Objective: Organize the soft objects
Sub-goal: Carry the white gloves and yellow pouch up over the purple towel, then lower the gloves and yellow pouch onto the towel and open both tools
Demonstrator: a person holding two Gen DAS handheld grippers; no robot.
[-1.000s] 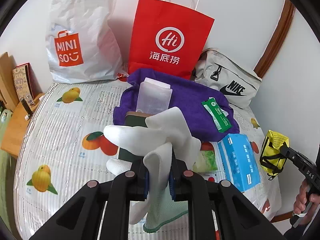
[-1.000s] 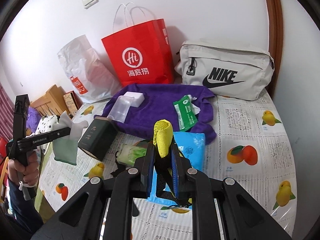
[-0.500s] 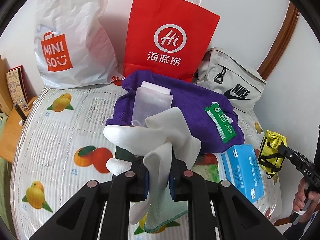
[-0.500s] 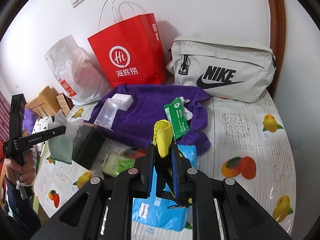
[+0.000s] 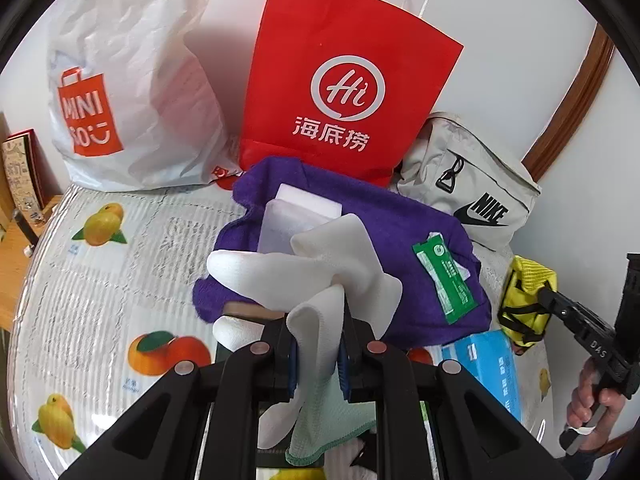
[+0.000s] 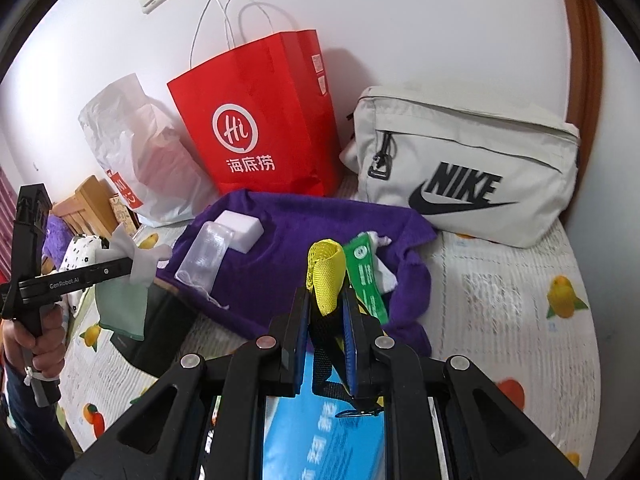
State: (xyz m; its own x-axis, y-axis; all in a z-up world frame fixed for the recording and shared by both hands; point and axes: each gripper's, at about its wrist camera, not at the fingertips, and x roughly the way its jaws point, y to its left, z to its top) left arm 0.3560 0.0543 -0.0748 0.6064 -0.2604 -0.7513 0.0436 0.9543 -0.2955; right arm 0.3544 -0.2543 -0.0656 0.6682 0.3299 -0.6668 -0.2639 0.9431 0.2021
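Note:
My left gripper is shut on a white glove with a pale green cuff; the glove hangs above the near edge of the purple towel. That gripper also shows at the left of the right wrist view, the glove dangling from it. My right gripper is shut on a yellow mesh pouch with black straps, held above a blue tissue pack. In the left wrist view the yellow pouch hangs at the right edge.
A red paper bag, a white Miniso plastic bag and a grey Nike bag stand against the wall. On the towel lie a white block, a clear pouch and a green packet. A dark box stands under the glove.
Both grippers have moved forward toward the bags at the wall, each keeping its load. The towel and bags now look closer and larger.

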